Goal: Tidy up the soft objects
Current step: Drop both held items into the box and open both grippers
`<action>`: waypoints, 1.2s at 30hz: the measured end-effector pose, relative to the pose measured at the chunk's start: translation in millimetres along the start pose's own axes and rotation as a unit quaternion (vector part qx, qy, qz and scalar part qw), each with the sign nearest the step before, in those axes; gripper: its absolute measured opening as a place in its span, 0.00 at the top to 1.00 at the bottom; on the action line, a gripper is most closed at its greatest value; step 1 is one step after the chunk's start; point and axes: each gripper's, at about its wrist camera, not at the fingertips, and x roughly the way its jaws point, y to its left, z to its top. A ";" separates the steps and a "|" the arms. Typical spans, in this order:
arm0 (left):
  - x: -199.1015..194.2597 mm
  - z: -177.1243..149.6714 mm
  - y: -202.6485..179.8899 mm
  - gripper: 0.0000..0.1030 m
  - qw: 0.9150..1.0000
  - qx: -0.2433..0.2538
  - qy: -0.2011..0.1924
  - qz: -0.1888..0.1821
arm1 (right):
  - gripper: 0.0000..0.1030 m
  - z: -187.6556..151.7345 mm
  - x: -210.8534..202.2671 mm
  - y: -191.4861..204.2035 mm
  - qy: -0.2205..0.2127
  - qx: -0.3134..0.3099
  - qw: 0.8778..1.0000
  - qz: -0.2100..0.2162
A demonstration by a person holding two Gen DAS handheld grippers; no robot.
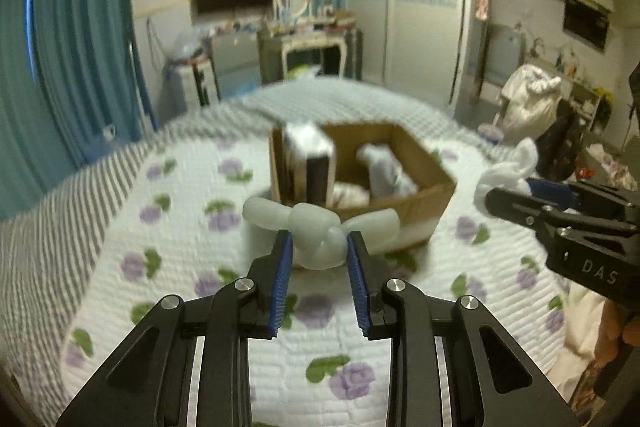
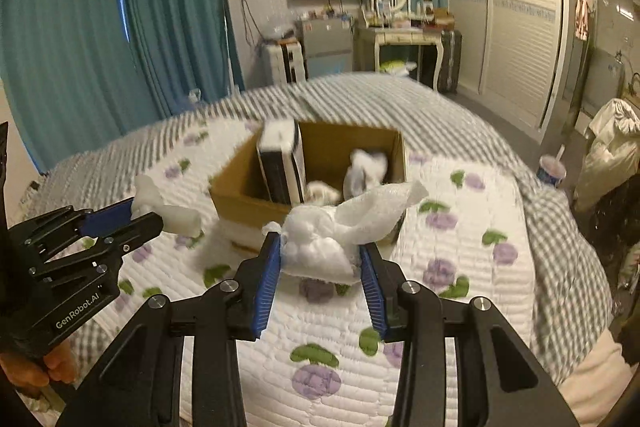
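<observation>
My left gripper (image 1: 319, 241) is shut on a pale knotted air-cushion packing strip (image 1: 316, 231), held above the bed just in front of an open cardboard box (image 1: 420, 163). My right gripper (image 2: 322, 247) is shut on a crumpled white bubble-wrap sheet (image 2: 340, 227), also just short of the box (image 2: 240, 183). The box holds a white-and-black block (image 1: 310, 155) standing at its left side and some white soft pieces (image 1: 384, 167). Each gripper shows in the other's view: the right one (image 1: 496, 199) and the left one (image 2: 148, 217).
The box sits on a white quilt with purple flowers (image 2: 320, 347) over a grey striped bedspread (image 2: 440, 107). Teal curtains (image 2: 80, 47), a dresser with mirror (image 2: 400, 39), a wardrobe (image 2: 520, 7) and a paper cup (image 2: 552, 171) lie beyond the bed.
</observation>
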 end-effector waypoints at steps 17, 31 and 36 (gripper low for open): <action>65.5 89.7 0.5 0.74 0.999 0.012 -0.046 0.008 | 0.62 118.0 33.7 -26.3 -0.044 -0.012 0.999 -0.003; 176.1 85.8 -17.5 0.74 0.999 0.035 0.008 0.013 | 0.62 122.2 176.5 -78.6 0.035 0.021 0.999 0.013; 180.9 81.7 -25.4 0.71 0.999 0.042 0.018 -0.005 | 0.59 116.2 189.9 -79.8 0.039 0.020 0.999 0.026</action>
